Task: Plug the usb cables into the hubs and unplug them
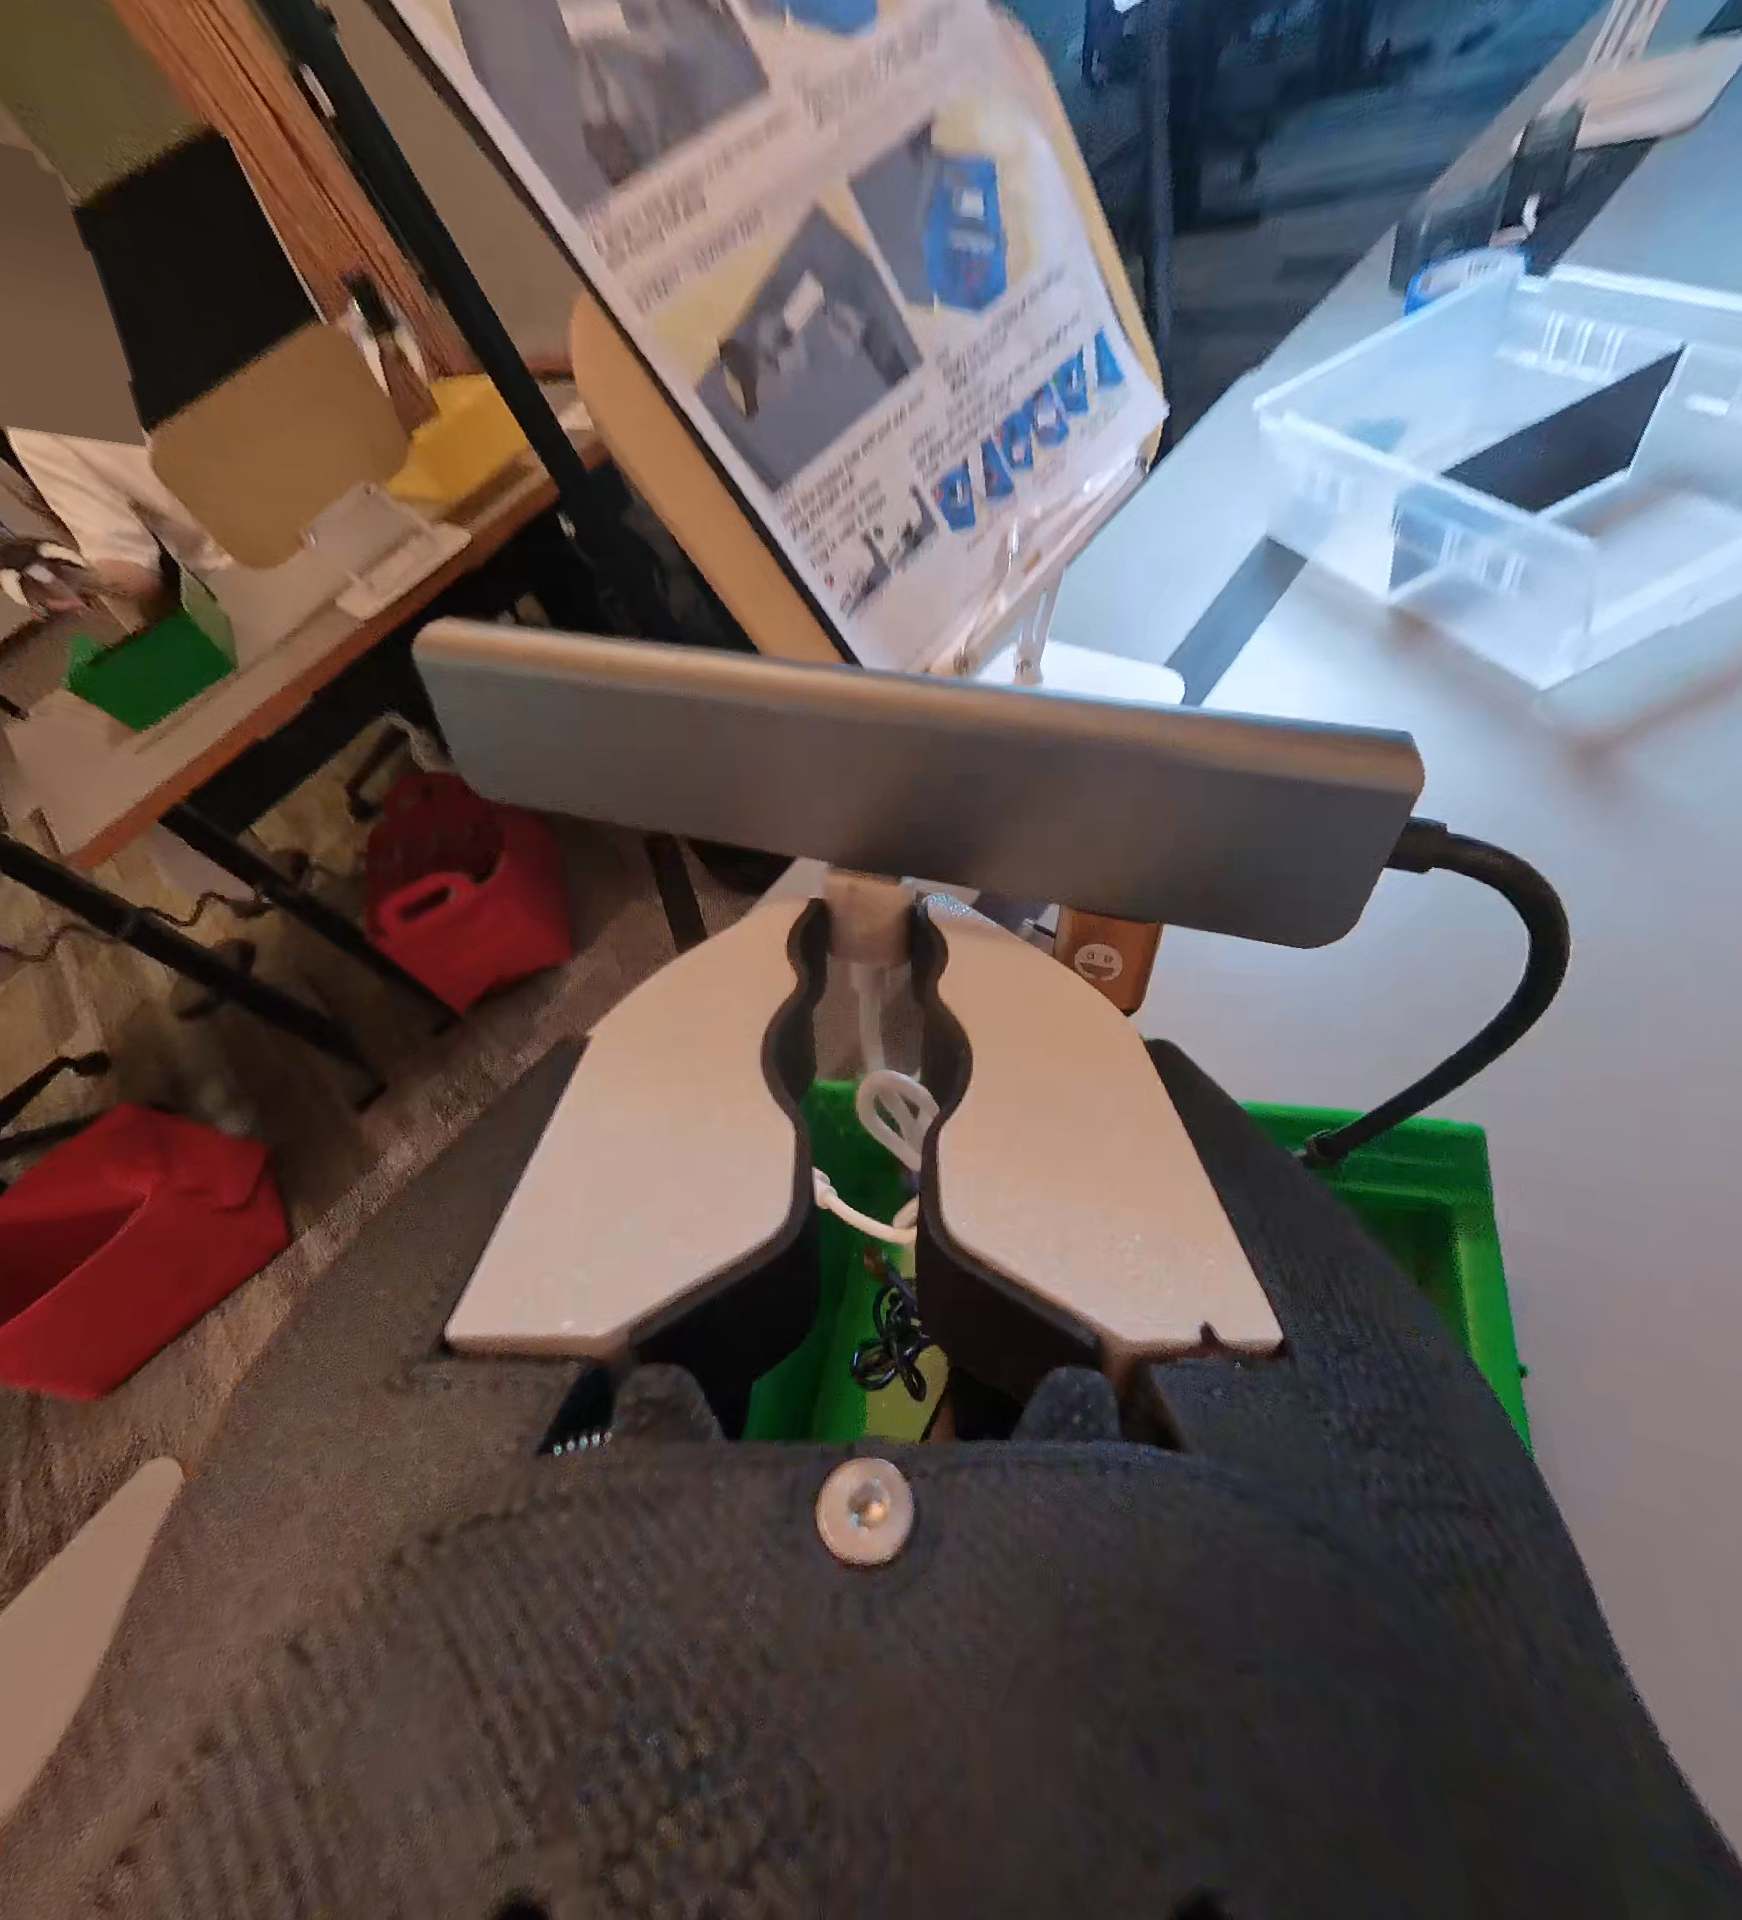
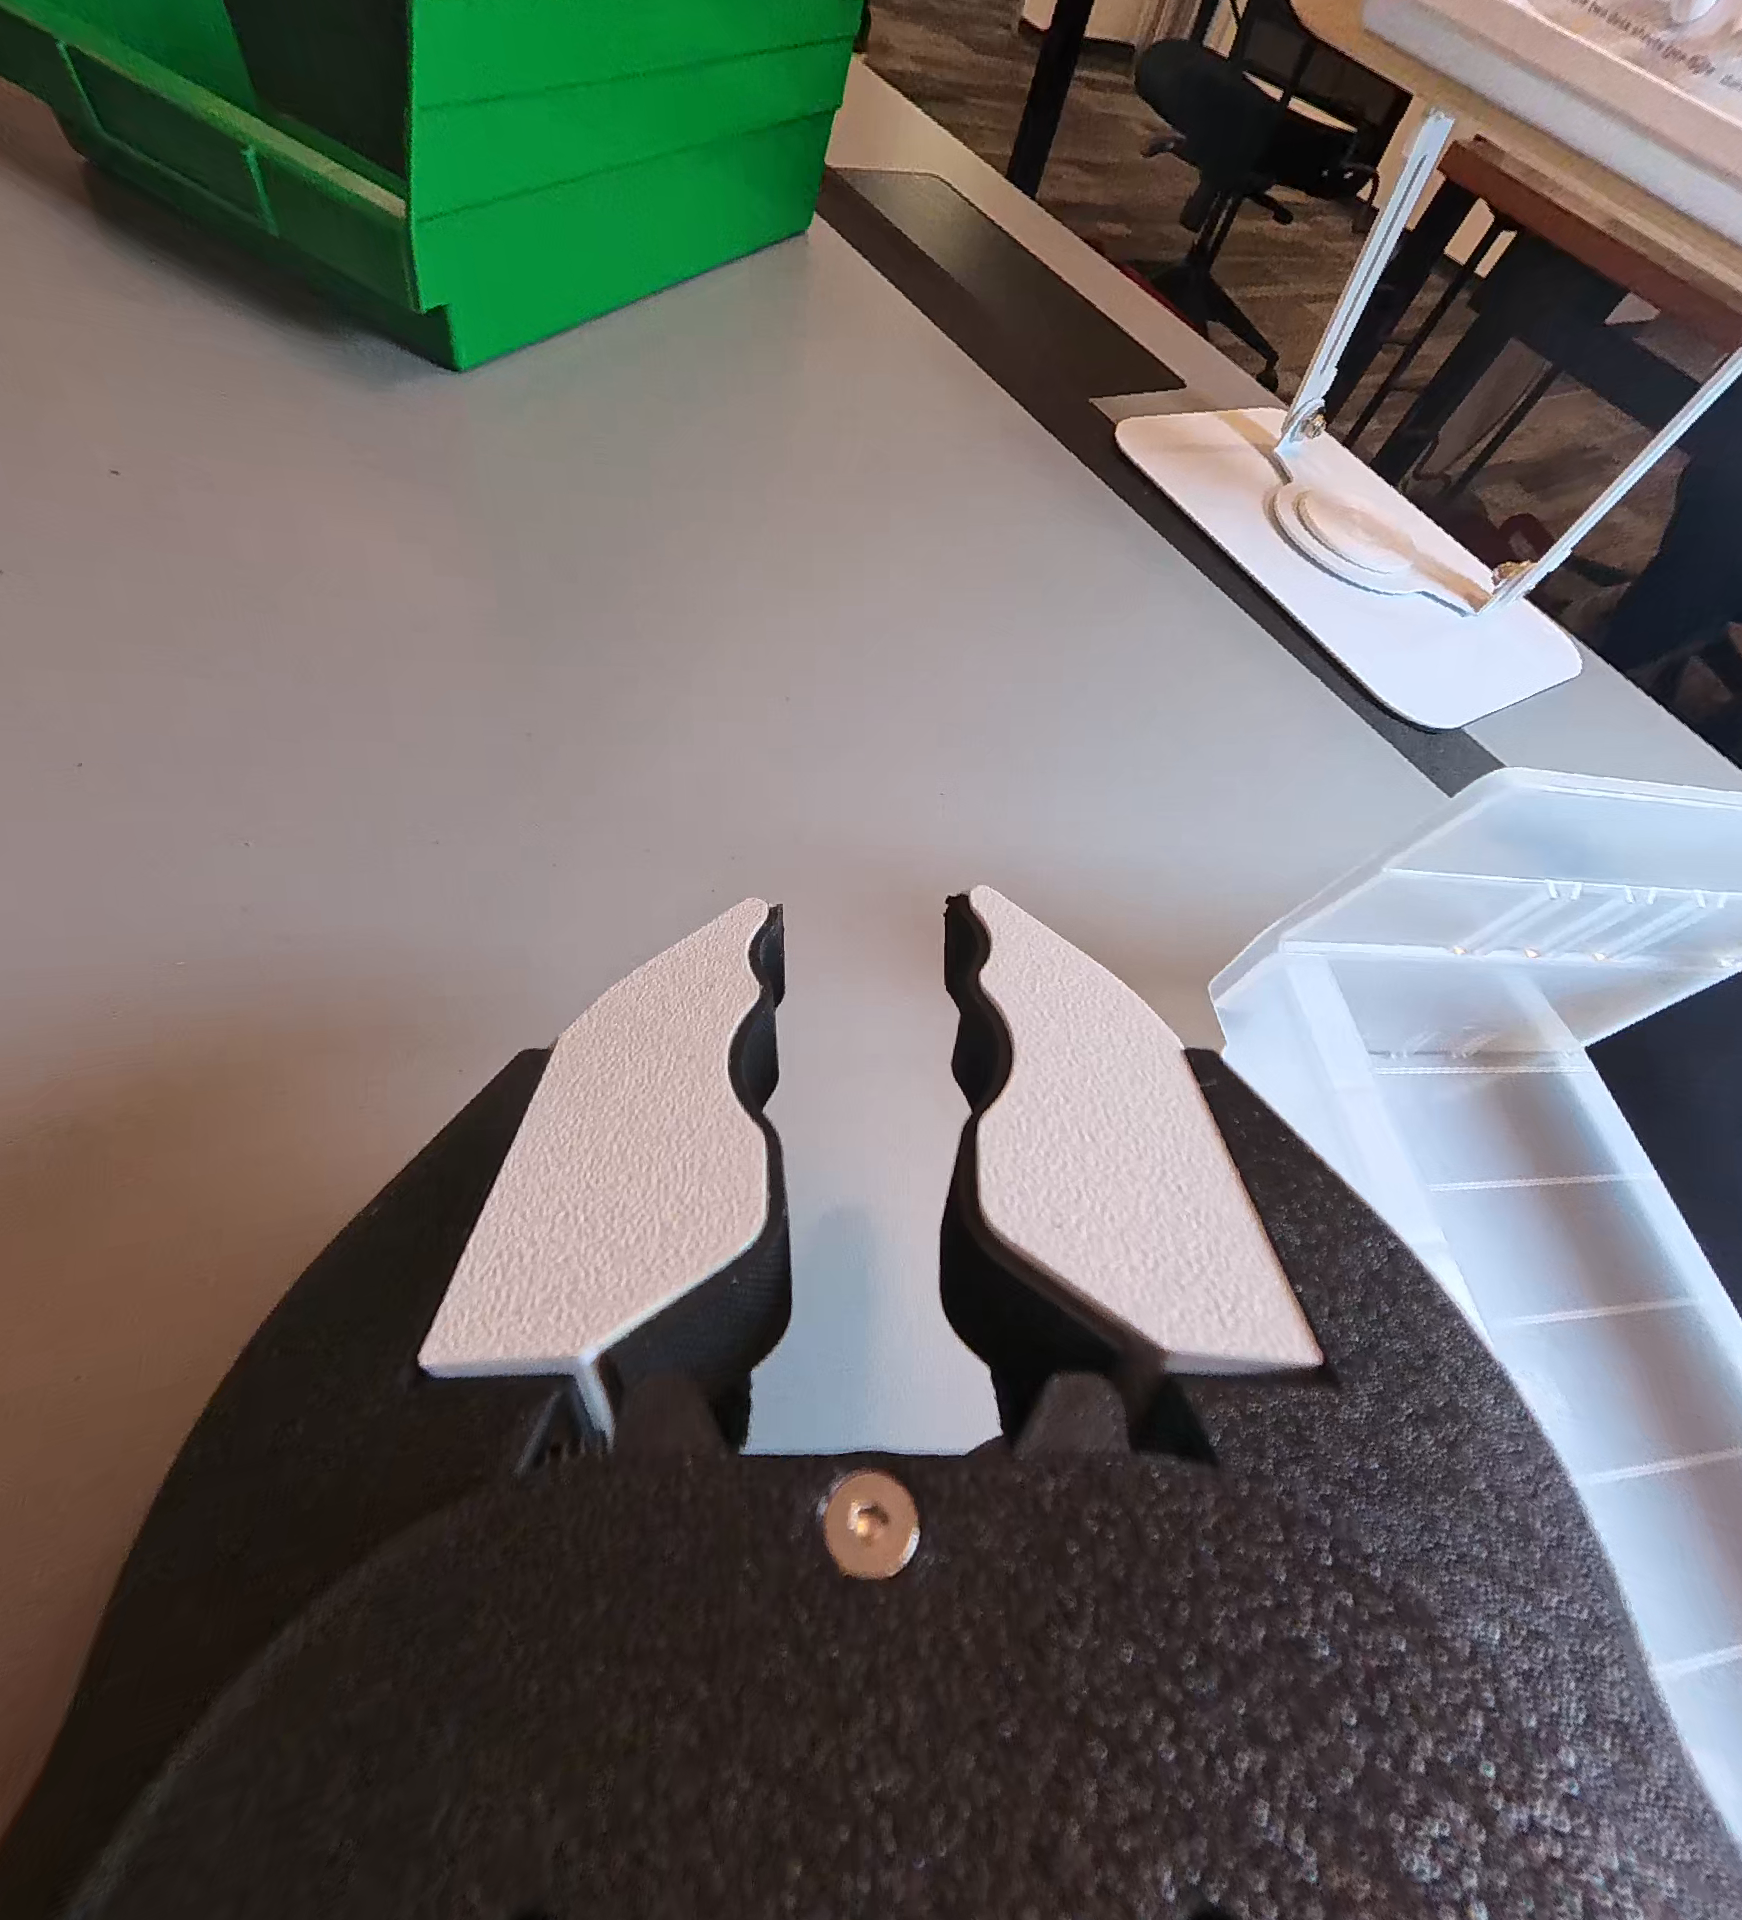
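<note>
In our left gripper, the tips pinch the white plug of a thin white cable, seated in the flat grey metal hub. The hub hangs in the air above the green plastic bin, its long axis crosswise to the fingers, its black lead leaving at the right end. Our right gripper, spread and empty over the grey table, lies well apart from the bin.
</note>
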### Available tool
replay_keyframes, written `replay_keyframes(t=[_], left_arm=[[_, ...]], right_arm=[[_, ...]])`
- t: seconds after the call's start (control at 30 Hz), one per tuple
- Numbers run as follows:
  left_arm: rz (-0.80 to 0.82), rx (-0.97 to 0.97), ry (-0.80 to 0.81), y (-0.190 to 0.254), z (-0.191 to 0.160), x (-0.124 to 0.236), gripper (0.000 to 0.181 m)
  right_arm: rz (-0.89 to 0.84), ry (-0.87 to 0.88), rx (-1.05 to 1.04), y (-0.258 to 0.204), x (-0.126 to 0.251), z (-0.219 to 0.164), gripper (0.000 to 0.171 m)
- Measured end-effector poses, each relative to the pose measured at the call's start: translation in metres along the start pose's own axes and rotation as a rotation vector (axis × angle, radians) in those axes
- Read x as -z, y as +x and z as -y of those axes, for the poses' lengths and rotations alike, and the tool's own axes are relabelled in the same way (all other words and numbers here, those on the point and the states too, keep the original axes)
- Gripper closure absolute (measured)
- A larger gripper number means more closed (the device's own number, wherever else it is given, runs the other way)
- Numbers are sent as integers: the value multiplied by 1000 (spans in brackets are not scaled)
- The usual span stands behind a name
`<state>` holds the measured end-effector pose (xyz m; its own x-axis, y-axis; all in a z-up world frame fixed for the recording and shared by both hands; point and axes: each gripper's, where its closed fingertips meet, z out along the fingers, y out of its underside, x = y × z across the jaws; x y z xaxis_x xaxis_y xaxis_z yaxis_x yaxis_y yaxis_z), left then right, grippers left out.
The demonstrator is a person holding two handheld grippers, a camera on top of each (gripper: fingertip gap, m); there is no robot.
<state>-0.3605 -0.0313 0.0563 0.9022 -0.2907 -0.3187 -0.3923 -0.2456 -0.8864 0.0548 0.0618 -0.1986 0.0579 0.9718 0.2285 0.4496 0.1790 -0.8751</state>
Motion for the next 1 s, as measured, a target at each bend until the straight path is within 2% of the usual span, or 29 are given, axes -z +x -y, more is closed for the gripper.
replay_keyframes(t=[0.3, 0.47, 0.6, 0.7, 0.83, 1.0], left_arm=[[169, -47, 210, -12, 87, 40, 166], [206, -121, 241, 26, 127, 41, 166], [192, -175, 262, 72, 146, 26, 166], [43, -185, 145, 124, 126, -8, 166], [-146, -210, -62, 201, 70, -59, 165], [-366, -207, -173, 293, 22, -108, 165]], right_arm=[[2, 5, 8, -2, 0, 1, 142], [-3, 56, 10, -1, 5, 11, 142], [-9, 98, 5, -1, 10, 20, 141], [-33, 128, 38, 0, 15, 27, 140], [-85, 167, 135, -1, 20, 42, 135], [-213, 197, 450, -2, 27, 80, 126]])
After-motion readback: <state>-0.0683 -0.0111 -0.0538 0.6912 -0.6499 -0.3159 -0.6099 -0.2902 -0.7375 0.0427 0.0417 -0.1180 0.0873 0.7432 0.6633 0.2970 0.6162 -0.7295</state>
